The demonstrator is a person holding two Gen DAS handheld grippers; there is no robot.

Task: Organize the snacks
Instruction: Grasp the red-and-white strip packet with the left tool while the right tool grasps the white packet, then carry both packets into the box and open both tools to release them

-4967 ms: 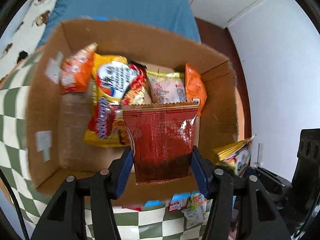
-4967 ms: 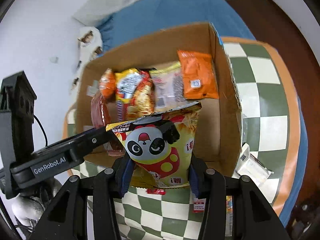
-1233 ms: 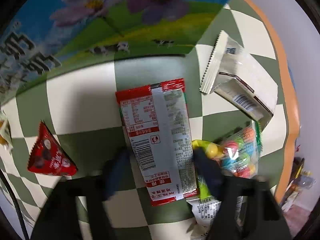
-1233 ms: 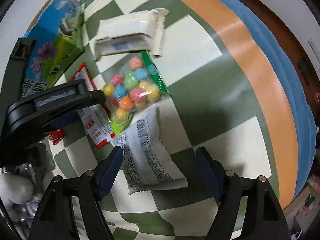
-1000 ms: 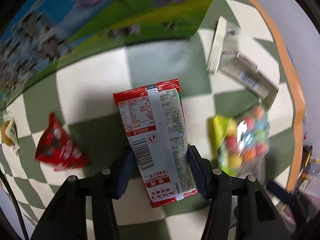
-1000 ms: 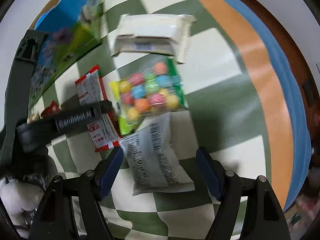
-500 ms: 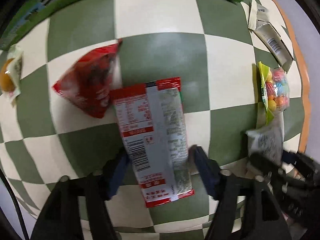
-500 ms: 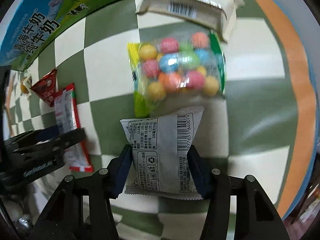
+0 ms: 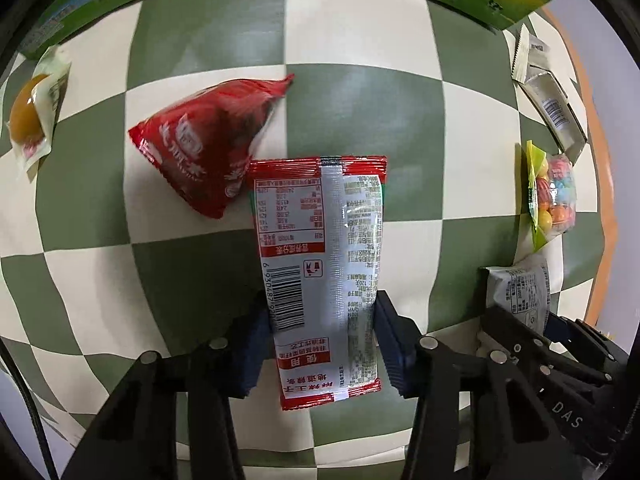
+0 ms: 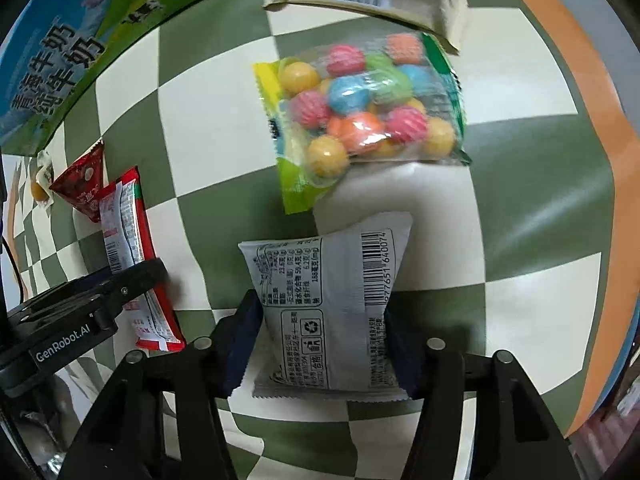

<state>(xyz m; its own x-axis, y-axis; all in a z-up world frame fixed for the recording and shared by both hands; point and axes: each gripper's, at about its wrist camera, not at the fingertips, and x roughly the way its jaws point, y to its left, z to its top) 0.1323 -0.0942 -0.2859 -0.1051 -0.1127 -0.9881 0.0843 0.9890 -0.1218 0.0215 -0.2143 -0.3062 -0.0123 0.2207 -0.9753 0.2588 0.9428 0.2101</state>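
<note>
Fingers of left gripper clamp flat glossy red packet; right gripper clamps puffy grey foil pouch; clear bag holds round candies.

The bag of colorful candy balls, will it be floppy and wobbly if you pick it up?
Probably. The candy bag looks like thin clear film, so it would likely sag. The round balls inside seem loose and may shift and bunch at the low end. Its shiny surface could be slippery.
</note>
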